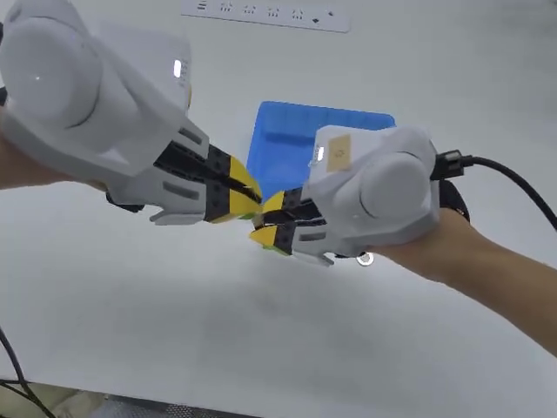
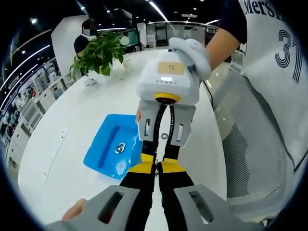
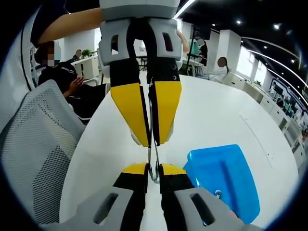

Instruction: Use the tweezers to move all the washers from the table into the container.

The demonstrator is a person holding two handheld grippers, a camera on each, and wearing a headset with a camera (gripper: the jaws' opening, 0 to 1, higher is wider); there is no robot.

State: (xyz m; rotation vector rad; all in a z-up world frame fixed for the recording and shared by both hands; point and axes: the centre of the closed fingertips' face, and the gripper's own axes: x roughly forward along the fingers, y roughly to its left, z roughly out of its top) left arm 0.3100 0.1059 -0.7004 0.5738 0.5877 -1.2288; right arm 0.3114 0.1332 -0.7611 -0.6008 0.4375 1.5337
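Where the tools meet: left tool [image 1: 251,193] and right tool [image 1: 263,228] point tip to tip just in front of the container [image 1: 287,131], raised above the worktop [image 1: 174,305].
Left grip: left tool is clenched on the tweezers [image 3: 153,161]. In the right gripper view its yellow pads press the thin metal arms from both sides.
Right grip: right tool is clenched too, on the looped rear end of the tweezers. That end sits between its own yellow tips in the right gripper view.
Tweezers' place: they are carried by both tools at once and off the worktop. They run straight from one pair of tips to the other, near the container's front edge.
Container: it is blue and shallow, lies flat on the worktop and has a sunken middle.
Inside the container: stored washers [image 2: 119,148] lie as a small cluster of metal rings in the sunken middle. How many there are cannot be told.
Outside the container: loose washer [image 1: 365,258] lies flat on the worktop near the container's front right corner, under the body of the right tool.
Holding: a hand [image 1: 452,244] grips the right tool from the right, and a black cable [image 1: 513,178] leaves that tool's rear.
Beyond the container: a power strip [image 1: 265,13] lies on the worktop, well apart from the container's far edge.
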